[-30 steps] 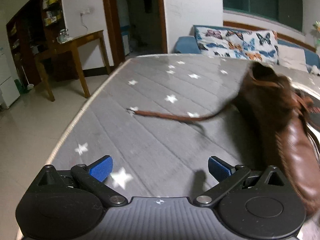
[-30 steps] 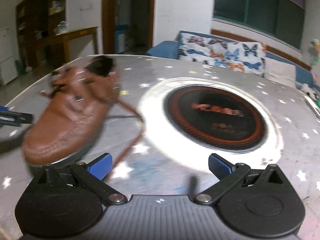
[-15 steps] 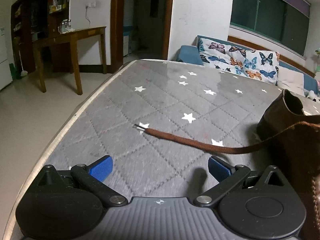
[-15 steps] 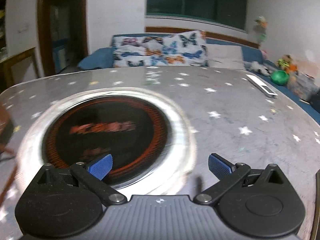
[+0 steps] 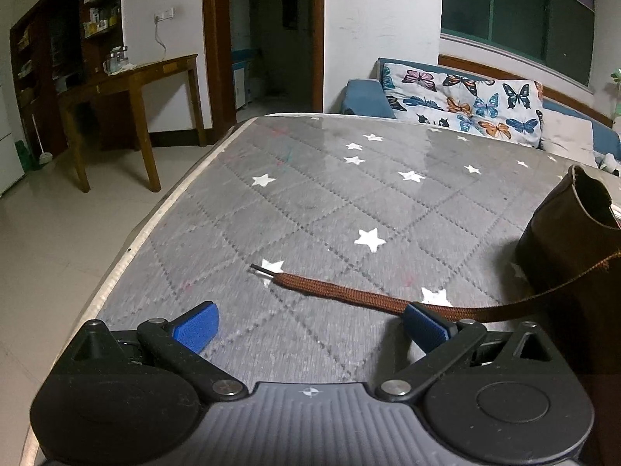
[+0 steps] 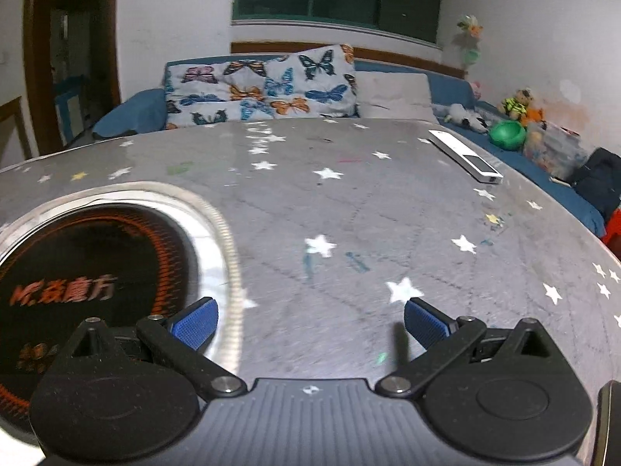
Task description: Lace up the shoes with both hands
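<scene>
A brown leather shoe (image 5: 562,240) stands at the right edge of the left wrist view, its opening facing up. Its brown lace (image 5: 349,293) runs leftward across the grey star-patterned table (image 5: 310,202), ending in a dark tip near a white star. My left gripper (image 5: 310,322) is open and low over the table; the lace passes just above its right fingertip (image 5: 425,326), not between the pads. My right gripper (image 6: 310,320) is open over bare table, holding nothing. Neither shoe nor lace appears in the right wrist view.
A round black-and-orange induction cooker (image 6: 97,272) is set into the table left of my right gripper. A white remote (image 6: 465,157) lies at the far right. A butterfly cushion (image 5: 462,101) on a blue sofa sits behind the table. The table's left edge (image 5: 147,233) drops to floor.
The left view has drawn closer to the lace, which now reaches its right fingertip. The right gripper has swung rightward; the shoe left its view and the cooker has shifted to the left edge.
</scene>
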